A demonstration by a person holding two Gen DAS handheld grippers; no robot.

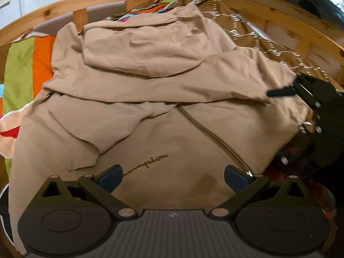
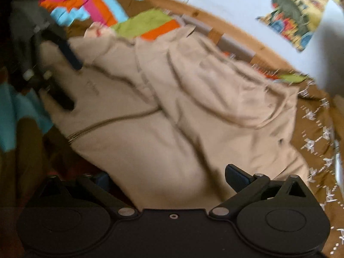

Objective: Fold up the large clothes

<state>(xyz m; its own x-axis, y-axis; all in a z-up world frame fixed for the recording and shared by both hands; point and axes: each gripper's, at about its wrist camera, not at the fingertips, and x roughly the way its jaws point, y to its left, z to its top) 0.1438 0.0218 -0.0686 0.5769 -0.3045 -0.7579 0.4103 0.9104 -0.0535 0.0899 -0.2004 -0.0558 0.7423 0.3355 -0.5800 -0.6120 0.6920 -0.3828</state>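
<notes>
A beige zip-up hooded jacket [image 1: 163, 111] lies spread on the bed, with its hood [image 1: 148, 45] at the far end and one sleeve [image 1: 193, 81] folded across the chest. My left gripper [image 1: 173, 176] hovers open over the lower chest, by the embroidered script [image 1: 148, 164], holding nothing. In the right wrist view the jacket [image 2: 172, 111] fills the middle. My right gripper [image 2: 169, 178] is open above the jacket's near edge. One right finger [image 1: 279, 92] shows beside the sleeve cuff in the left wrist view. The left gripper [image 2: 68, 79] shows open at the upper left.
A wooden bed frame [image 1: 64, 4] curves round the far side. A patchwork cover [image 1: 28, 58] of orange, green and blue lies under the jacket, and a brown patterned cloth [image 1: 236, 21] lies to the right. A colourful poster [image 2: 294, 13] hangs on the white wall.
</notes>
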